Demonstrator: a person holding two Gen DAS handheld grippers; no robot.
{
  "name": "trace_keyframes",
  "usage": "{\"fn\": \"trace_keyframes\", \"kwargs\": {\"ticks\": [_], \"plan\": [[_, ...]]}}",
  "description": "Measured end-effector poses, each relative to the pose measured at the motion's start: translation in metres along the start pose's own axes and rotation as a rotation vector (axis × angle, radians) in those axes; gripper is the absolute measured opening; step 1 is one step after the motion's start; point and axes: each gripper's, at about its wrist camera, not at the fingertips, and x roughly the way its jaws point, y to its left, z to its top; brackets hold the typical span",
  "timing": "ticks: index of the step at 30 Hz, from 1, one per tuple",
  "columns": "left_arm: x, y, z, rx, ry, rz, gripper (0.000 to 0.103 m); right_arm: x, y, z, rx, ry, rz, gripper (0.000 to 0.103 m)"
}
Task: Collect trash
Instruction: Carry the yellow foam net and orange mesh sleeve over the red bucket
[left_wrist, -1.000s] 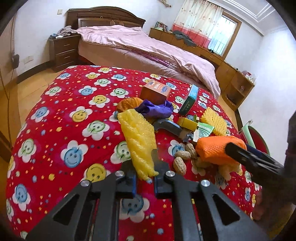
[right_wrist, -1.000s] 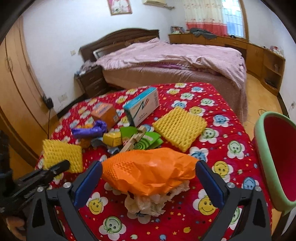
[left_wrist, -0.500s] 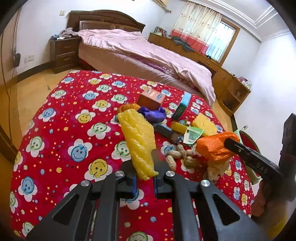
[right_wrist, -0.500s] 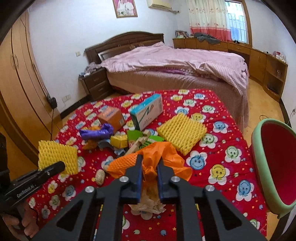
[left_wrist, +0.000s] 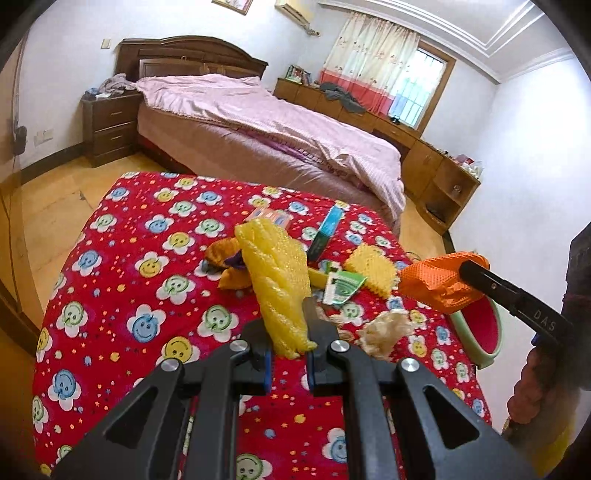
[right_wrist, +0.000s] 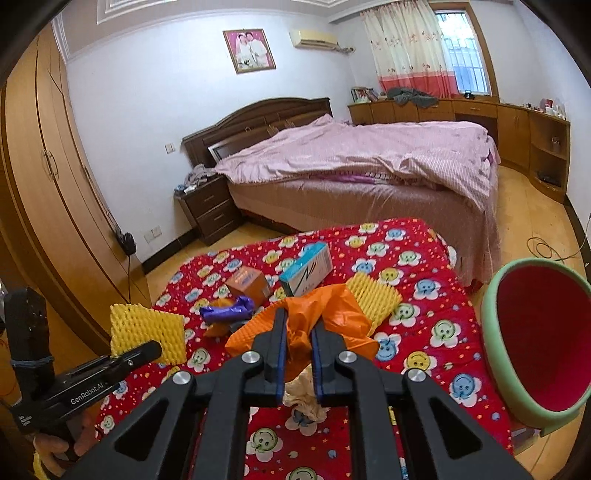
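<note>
Aloft over red smiley-print surface (left_wrist: 122, 258): yellow foam netting (left_wrist: 280, 288) pinched in left hand-held gripper (left_wrist: 289, 354); crumpled orange wrapper (right_wrist: 332, 321) clamped in right hand-held gripper (right_wrist: 298, 363), beside red-lined bin (right_wrist: 535, 339).

My left tongs (left_wrist: 288, 343) are full of yellow foam net (left_wrist: 280, 284) and my right tongs (right_wrist: 299, 354) of orange bag (right_wrist: 332, 314), so both loads bulge ahead of the tips and block my view of the table (left_wrist: 122, 295) just beyond. The clutter crowds the middle: orange box (right_wrist: 247, 282), blue-white carton (right_wrist: 306, 271), purple wrapper (right_wrist: 229, 310), flat yellow net (right_wrist: 373, 295), green packet (left_wrist: 343, 288), crumpled tissue (left_wrist: 384, 332). To the left the red cloth lies bare, wide passage there. On the right, the green-rimmed red bin (right_wrist: 535, 339) stands beside the table's edge, mouth tilted toward me, open air between it and my orange load. The bed (right_wrist: 369, 166) closes off the far side.
</note>
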Motion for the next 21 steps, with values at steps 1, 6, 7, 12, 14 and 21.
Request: {"fn": "trace_keyframes", "kwargs": {"ticks": [1, 6, 7, 12, 14, 21], "plan": [[-0.001, -0.003, 0.002, 0.006, -0.003, -0.005, 0.012, -0.003, 0.000, 0.001, -0.002, -0.007, -0.004, 0.013], [-0.005, -0.017, 0.009, 0.027, -0.003, -0.036, 0.012, -0.023, -0.002, 0.008, -0.016, -0.042, -0.027, 0.013], [-0.006, -0.021, 0.011, 0.029, -0.003, -0.044, 0.012, -0.027, -0.003, 0.010, -0.018, -0.049, -0.032, 0.013], [-0.006, -0.034, 0.019, 0.040, -0.002, -0.078, 0.012, -0.045, -0.010, 0.015, -0.023, -0.078, -0.057, 0.013], [-0.005, -0.042, 0.022, 0.053, -0.001, -0.092, 0.012, -0.051, -0.014, 0.018, -0.023, -0.088, -0.072, 0.013], [0.002, -0.076, 0.031, 0.104, 0.019, -0.153, 0.012, -0.071, -0.033, 0.024, -0.007, -0.116, -0.127, 0.013]]}}
